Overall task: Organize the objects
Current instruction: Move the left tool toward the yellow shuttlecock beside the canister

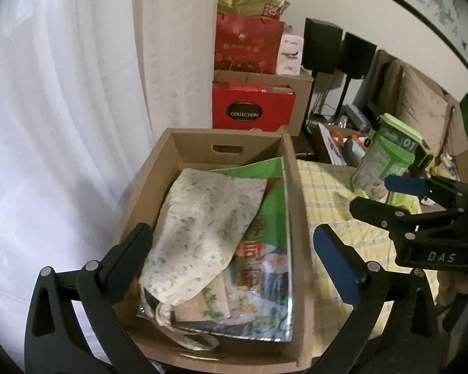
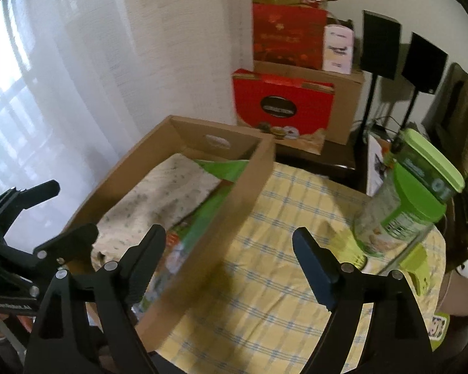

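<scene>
Both sets of fingers spread and empty: left gripper (image 1: 234, 265) hangs over the cardboard box (image 1: 298, 218), while the green-lidded tin (image 2: 402, 205), probably rigid, smooth and slippery, stands right of the right gripper (image 2: 227, 268) fingers on the desk (image 2: 265, 280), best squeezed mid-body.

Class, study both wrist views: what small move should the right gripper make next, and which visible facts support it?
Probably the right gripper should swing toward the green-lidded tin canister and centre its jaws on it. Both grippers are open and empty, the cardboard box already holds a floral cloth pouch, and the canister stands loose on the yellow checked tablecloth, off to the right.
</scene>
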Tool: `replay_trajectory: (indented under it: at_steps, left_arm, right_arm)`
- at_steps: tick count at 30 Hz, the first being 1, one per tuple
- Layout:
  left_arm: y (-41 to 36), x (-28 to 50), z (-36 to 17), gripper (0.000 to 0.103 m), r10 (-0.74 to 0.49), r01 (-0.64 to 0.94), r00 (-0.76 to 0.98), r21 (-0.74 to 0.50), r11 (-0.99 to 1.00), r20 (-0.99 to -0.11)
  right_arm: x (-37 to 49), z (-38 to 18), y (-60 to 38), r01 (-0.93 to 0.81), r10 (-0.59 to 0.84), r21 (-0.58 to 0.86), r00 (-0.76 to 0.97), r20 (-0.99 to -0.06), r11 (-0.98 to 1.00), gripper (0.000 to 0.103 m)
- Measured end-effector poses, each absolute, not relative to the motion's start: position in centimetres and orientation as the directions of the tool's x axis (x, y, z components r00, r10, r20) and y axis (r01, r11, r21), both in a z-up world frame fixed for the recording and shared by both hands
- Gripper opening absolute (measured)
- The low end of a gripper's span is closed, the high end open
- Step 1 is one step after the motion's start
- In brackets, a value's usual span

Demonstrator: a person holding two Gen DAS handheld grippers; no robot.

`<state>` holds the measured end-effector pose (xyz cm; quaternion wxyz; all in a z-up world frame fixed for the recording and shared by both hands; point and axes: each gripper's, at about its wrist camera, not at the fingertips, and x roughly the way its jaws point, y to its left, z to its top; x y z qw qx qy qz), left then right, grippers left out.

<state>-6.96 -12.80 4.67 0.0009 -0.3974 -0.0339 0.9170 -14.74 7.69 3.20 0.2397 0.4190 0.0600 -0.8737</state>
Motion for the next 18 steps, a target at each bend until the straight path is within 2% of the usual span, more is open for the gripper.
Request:
replay_trajectory:
  at_steps: [6, 11, 18]
  left_arm:
    - [-10.8, -7.3, 4.4, 0.103, 0.042, 0.012, -0.684, -0.069, -0.998, -0.729]
    - [-8.8, -7.6, 4.1, 0.103, 0.064, -0.01, -0.679, -0.078, -0.997, -0.732]
    - [-5.5, -7.9, 4.1, 0.103, 0.088, -0.055, -0.689, -0.068, -0.996, -0.72]
  right_arm:
    - [-14.2, 3.0, 10.9, 0.415, -0.316, 0.064, -0.575, -0.755, -0.908, 0.087]
    - [-13.7, 3.0, 13.9, 0.363, -0.278, 0.051, -0.609, -0.742, -0.93, 0.094]
    - [-13.0, 3.2, 18.1, 0.305, -0.236, 0.042, -0.635, -0.735, -0.951, 0.098]
